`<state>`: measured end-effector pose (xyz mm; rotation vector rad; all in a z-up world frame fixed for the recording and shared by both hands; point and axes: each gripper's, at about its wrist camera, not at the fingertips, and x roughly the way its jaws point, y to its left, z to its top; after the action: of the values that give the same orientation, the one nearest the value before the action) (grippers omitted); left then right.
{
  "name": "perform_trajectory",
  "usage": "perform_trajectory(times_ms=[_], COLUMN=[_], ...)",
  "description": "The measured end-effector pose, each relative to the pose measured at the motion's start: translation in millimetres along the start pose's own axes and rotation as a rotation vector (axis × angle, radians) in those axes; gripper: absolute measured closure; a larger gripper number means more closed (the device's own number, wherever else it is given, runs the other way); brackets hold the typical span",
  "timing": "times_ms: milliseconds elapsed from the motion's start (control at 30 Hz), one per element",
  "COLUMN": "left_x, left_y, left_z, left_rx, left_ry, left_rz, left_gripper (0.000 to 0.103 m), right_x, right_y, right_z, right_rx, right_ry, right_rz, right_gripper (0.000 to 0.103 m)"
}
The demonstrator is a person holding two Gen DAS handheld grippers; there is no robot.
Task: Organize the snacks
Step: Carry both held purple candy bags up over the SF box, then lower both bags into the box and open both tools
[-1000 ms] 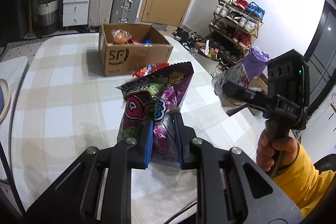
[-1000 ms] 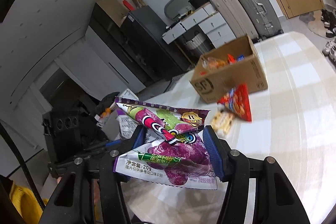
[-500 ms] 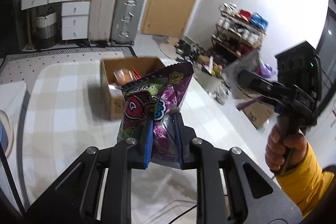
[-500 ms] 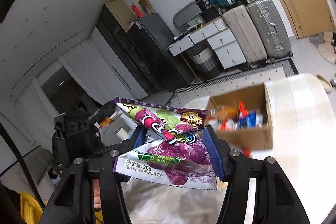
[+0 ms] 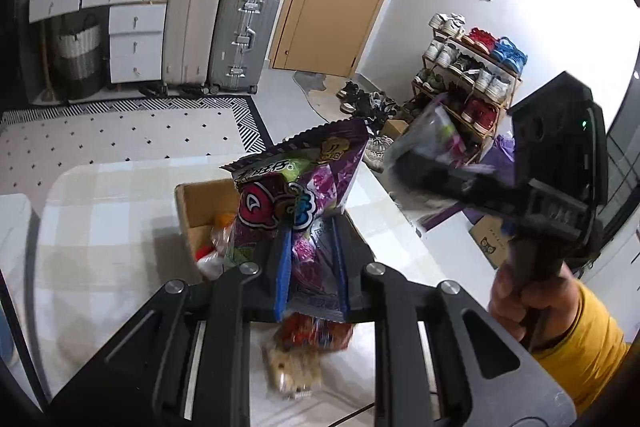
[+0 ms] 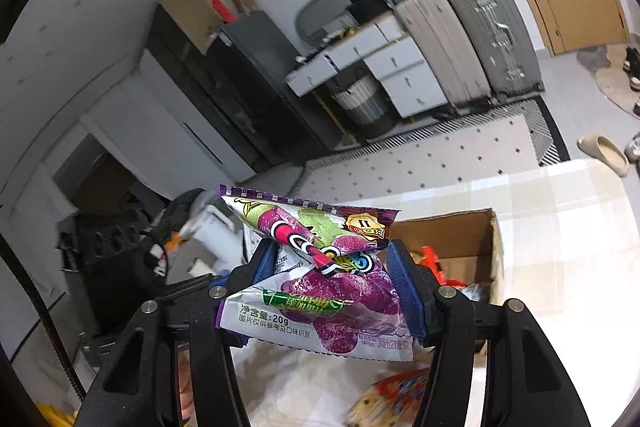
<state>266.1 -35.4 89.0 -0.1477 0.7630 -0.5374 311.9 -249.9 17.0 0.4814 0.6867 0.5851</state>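
My left gripper [image 5: 310, 267] is clamped on a purple candy packet [image 5: 298, 187] standing upright at the centre of the left wrist frame, in front of the open cardboard box [image 5: 200, 203] on the checked bench [image 5: 100, 235]. My right gripper [image 6: 334, 287] is pinched on a second, crumpled purple packet [image 6: 320, 291] at lower centre of the right wrist frame, with the same box [image 6: 460, 239], holding other snacks, to its right. Two blurred snack packs [image 5: 304, 351] lie on the bench at the bottom of the left frame.
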Motion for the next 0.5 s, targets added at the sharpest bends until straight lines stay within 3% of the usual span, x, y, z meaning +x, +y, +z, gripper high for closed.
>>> perform_trajectory(times_ms=[233,500], left_x=[76.8,126.1], left_y=[29.9,48.4], left_z=[16.5,5.9], left_rx=[-0.126,-0.184], left_ry=[0.077,0.108], left_rz=[-0.06,-0.122], left_gripper=[0.087,0.087], right_x=[32.9,42.8], right_y=[-39.2,-59.7], right_z=[4.4,4.8], right_rx=[0.103,0.143], right_ry=[0.025,0.032], right_rz=[-0.014,-0.027], right_gripper=[0.046,0.046])
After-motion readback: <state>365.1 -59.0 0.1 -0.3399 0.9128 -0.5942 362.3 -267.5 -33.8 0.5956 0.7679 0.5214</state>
